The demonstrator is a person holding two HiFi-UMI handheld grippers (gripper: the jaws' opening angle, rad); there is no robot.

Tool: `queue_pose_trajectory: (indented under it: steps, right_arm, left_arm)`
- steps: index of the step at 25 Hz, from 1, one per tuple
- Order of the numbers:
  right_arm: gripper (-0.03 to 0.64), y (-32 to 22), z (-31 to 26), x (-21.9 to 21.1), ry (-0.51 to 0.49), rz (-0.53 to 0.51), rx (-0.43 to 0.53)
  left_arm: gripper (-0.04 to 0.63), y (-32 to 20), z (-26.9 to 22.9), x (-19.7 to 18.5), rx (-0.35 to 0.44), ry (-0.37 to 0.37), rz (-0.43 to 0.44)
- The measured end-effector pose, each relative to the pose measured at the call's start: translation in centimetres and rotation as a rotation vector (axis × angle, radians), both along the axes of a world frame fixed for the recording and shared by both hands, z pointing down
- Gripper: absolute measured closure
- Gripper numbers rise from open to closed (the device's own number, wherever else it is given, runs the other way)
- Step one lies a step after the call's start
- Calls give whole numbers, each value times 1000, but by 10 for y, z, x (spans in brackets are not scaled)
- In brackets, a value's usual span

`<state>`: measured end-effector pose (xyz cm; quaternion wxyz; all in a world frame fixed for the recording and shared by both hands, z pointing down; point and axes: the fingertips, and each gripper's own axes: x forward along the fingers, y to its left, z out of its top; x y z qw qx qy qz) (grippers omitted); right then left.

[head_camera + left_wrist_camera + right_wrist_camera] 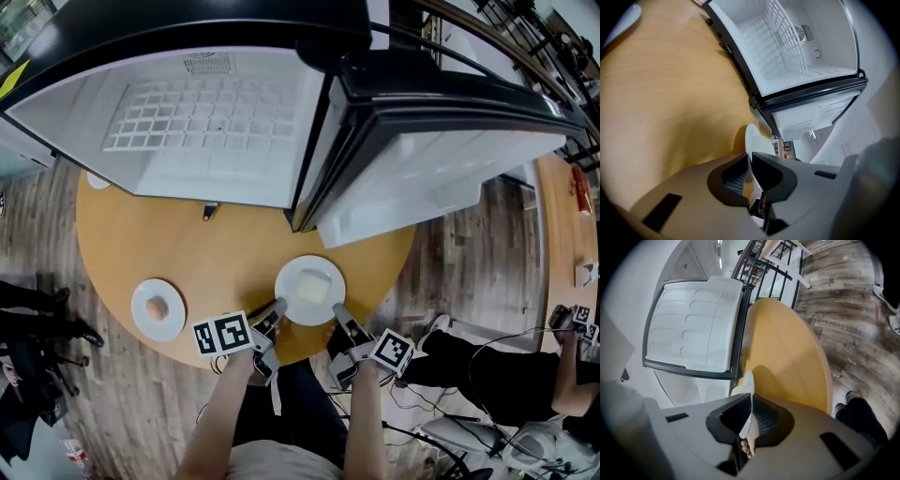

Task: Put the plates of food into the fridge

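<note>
No words or numbers can be read (the left marker cube (222, 334) shows only square patterns).

Bright even indoor light, soft shadows, heavy fisheye warp w/ dark corners

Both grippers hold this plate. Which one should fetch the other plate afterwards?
Probably left. The small white plate with the round orange food lies on the round wooden table beside the left gripper; the right gripper grips the far side of the held white plate.
</note>
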<state>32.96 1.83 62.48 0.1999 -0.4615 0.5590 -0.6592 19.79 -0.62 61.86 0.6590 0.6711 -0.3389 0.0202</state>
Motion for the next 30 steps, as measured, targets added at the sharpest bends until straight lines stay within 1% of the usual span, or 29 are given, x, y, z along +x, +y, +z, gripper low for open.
queue_pose_trajectory:
  steps: [5, 9, 12, 16, 23, 30]
  right_arm:
    - [594, -10, -15, -20, 23, -73, 42]
    - [595, -21, -36, -44, 8, -118, 94]
    - [595, -34, -53, -67, -11, -166, 134]
    - [597, -49, -77, -99, -62, -224, 176]
    - [598, -64, -113, -142, -103, -319, 216]
    - [598, -79, -148, -181, -155, -388, 228]
  left_arm:
    - [563, -5, -19, -23, 57, -4, -55]
    - [563, -8, -40, -48, 102, -4, -125]
    - [563, -13, -55, -71, 137, 3, -205]
    - [563, -18, -80, -103, 191, 15, -315]
    - [563, -21, -118, -145, 251, 10, -449]
    - [566, -26, -151, -182, 284, 68, -560]
